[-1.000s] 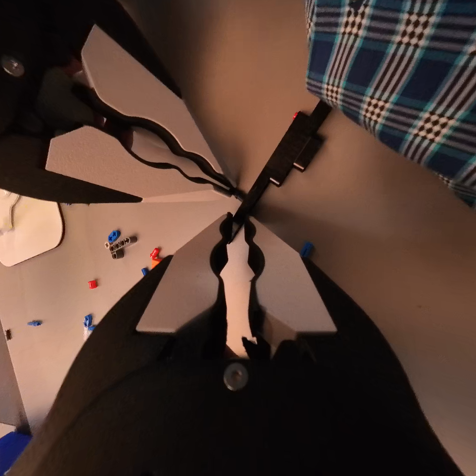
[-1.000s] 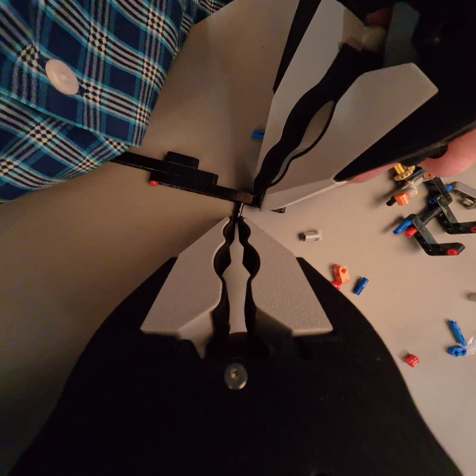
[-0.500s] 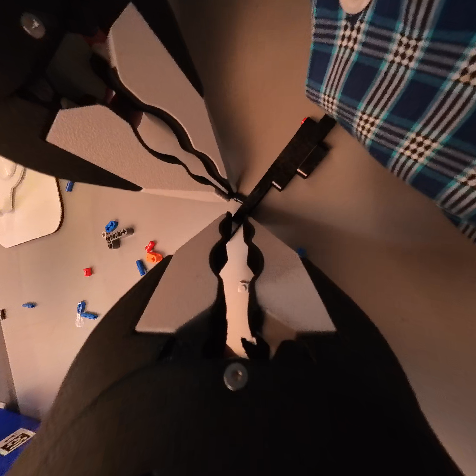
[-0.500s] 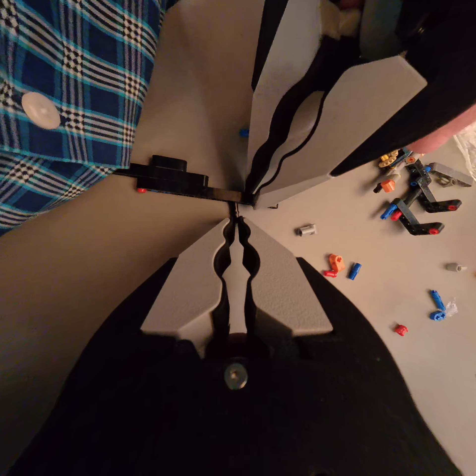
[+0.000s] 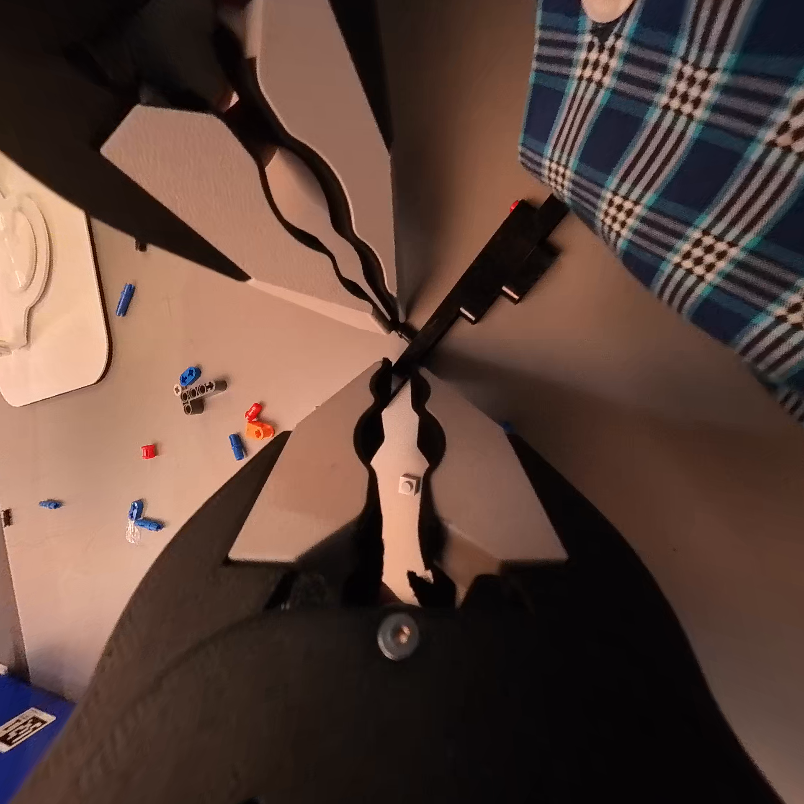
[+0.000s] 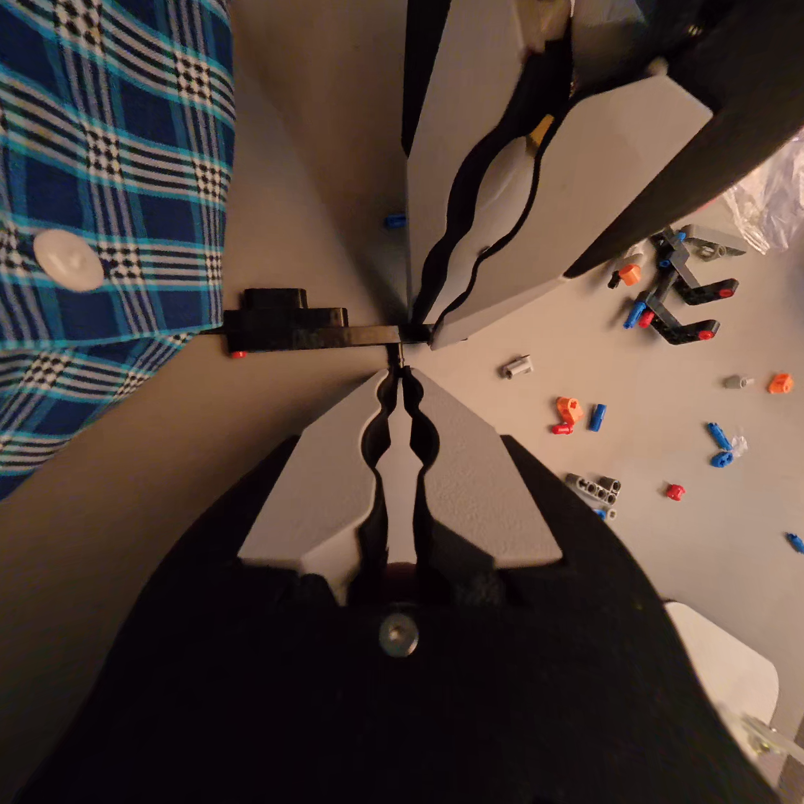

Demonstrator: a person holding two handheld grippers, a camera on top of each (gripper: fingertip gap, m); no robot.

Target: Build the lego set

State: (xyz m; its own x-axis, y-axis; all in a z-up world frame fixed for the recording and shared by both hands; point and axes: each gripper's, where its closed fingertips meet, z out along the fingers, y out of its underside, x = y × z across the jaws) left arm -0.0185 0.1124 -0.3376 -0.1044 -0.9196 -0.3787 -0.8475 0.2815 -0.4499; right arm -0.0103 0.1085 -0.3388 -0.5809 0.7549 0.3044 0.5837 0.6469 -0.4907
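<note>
Far end of the black lego beam [image 5: 491, 278] lost behind a checked shirt [image 5: 678, 143], itself cut off by the top and right edges. Near end buried between the fingertips of the left gripper [image 5: 398, 370]. Small dark piece [image 6: 396, 353] at the tips of the right gripper [image 6: 399, 370]: too small to make out. Blue peg [image 6: 393, 221] half hidden behind the other gripper's finger. White board [image 5: 52, 304] cut by the left edge. Clear plastic bag [image 6: 770, 204] cropped at the right edge, blurred. Blue bin [image 5: 26, 713] only a corner.
</note>
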